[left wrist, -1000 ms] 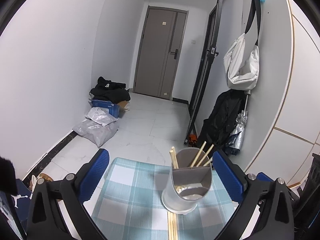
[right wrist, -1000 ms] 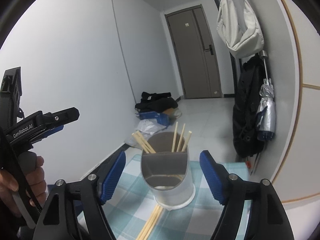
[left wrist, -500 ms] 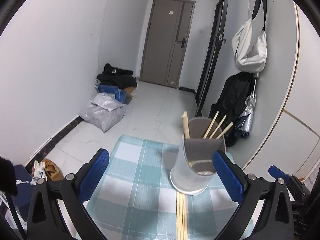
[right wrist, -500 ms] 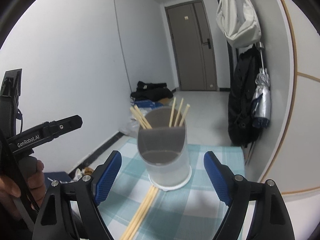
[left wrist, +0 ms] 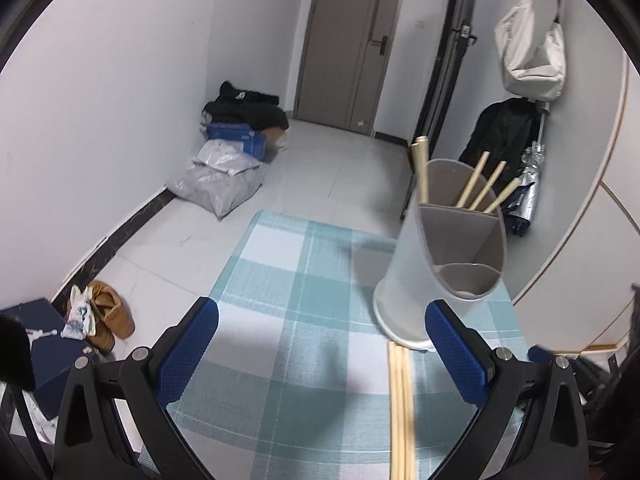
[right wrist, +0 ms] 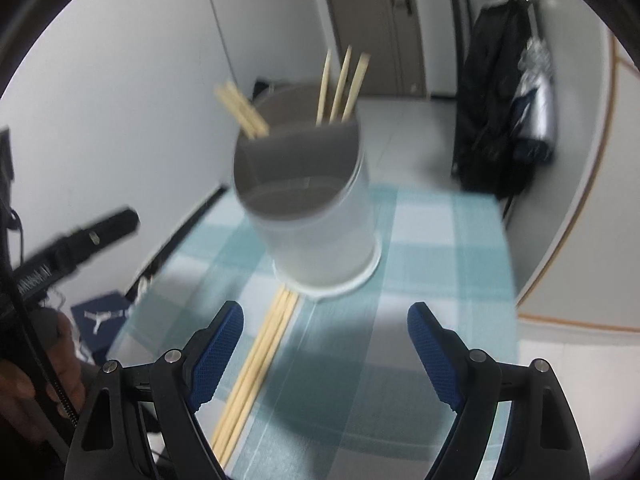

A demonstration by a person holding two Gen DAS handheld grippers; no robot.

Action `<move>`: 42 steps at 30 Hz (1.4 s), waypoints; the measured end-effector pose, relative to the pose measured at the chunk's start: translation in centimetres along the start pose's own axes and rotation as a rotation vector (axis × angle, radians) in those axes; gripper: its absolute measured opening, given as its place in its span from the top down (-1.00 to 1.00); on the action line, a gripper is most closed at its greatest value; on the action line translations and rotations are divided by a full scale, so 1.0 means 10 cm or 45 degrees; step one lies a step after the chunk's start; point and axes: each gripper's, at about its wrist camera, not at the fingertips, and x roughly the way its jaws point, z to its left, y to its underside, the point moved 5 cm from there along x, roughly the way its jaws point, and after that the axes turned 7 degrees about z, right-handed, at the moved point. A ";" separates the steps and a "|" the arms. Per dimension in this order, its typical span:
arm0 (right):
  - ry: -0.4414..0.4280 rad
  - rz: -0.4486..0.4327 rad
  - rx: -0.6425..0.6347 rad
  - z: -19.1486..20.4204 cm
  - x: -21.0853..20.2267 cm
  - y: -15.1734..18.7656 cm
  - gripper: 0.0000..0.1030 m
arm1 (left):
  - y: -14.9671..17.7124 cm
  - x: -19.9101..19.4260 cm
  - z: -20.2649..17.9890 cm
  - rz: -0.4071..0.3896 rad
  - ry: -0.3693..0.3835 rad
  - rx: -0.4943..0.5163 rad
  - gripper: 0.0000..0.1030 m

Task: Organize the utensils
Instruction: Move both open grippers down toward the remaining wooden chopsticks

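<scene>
A white utensil holder with grey dividers stands on a teal checked cloth. Several wooden chopsticks stand in its rear compartments. A bundle of loose chopsticks lies flat on the cloth in front of the holder. My left gripper is open and empty, above the cloth left of the holder. In the right wrist view the holder and the loose chopsticks sit ahead of my right gripper, which is open and empty. The loose bundle lies by its left finger.
The cloth covers a small table whose far edge drops to a tiled floor. Bags and boxes lie by the left wall. Shoes lie beside the table. Coats and an umbrella hang on the right.
Both grippers have tilted downward and come nearer the table, so the holder and the loose chopsticks sit larger and lower in view. Both stay open and empty.
</scene>
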 end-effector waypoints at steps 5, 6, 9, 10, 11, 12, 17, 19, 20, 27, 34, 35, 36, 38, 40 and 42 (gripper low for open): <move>0.020 0.138 0.003 0.06 0.33 0.09 -0.49 | -0.04 0.09 0.10 0.056 0.002 -0.068 -0.97; 0.014 0.163 0.008 0.07 0.39 0.11 -0.41 | -0.04 0.10 0.11 0.062 0.000 -0.081 -0.97; -0.020 0.253 0.033 0.10 0.56 0.18 -0.08 | -0.02 0.13 0.14 0.079 -0.001 -0.098 -0.97; -0.026 0.271 0.036 0.11 0.59 0.20 -0.05 | -0.02 0.13 0.15 0.081 -0.001 -0.098 -0.97; -0.025 0.280 0.034 0.12 0.61 0.22 -0.05 | -0.02 0.14 0.16 0.085 -0.005 -0.096 -0.97; -0.020 0.282 0.029 0.13 0.62 0.22 -0.05 | -0.01 0.13 0.15 0.085 -0.007 -0.093 -0.97; 0.002 0.308 0.001 0.19 0.70 0.24 -0.05 | -0.03 0.14 0.16 0.100 -0.003 -0.100 -0.97; 0.024 0.315 -0.015 0.21 0.73 0.24 -0.05 | -0.03 0.15 0.16 0.105 0.001 -0.105 -0.97; 0.039 0.311 -0.034 0.24 0.73 0.24 -0.05 | -0.04 0.15 0.18 0.106 0.002 -0.106 -0.97; 0.177 0.317 -0.153 0.32 0.72 0.24 0.00 | -0.05 0.15 0.24 0.106 -0.013 -0.131 -0.97; 0.215 0.317 -0.191 0.40 0.69 0.23 0.12 | -0.05 0.15 0.30 0.102 -0.031 -0.152 -0.97; 0.220 0.312 -0.200 0.41 0.69 0.22 0.15 | -0.05 0.15 0.31 0.101 -0.034 -0.152 -0.97; 0.221 0.311 -0.211 0.42 0.68 0.21 0.18 | -0.05 0.15 0.32 0.101 -0.039 -0.153 -0.97; 0.197 0.316 -0.208 0.48 0.75 0.19 0.26 | -0.06 0.15 0.32 0.101 -0.044 -0.155 -0.97; 0.173 0.317 -0.207 0.56 0.83 0.17 0.40 | -0.05 0.14 0.35 0.097 -0.062 -0.148 -0.97; 0.169 0.316 -0.239 0.57 0.83 0.18 0.60 | -0.04 0.12 0.39 0.092 -0.082 -0.150 -0.97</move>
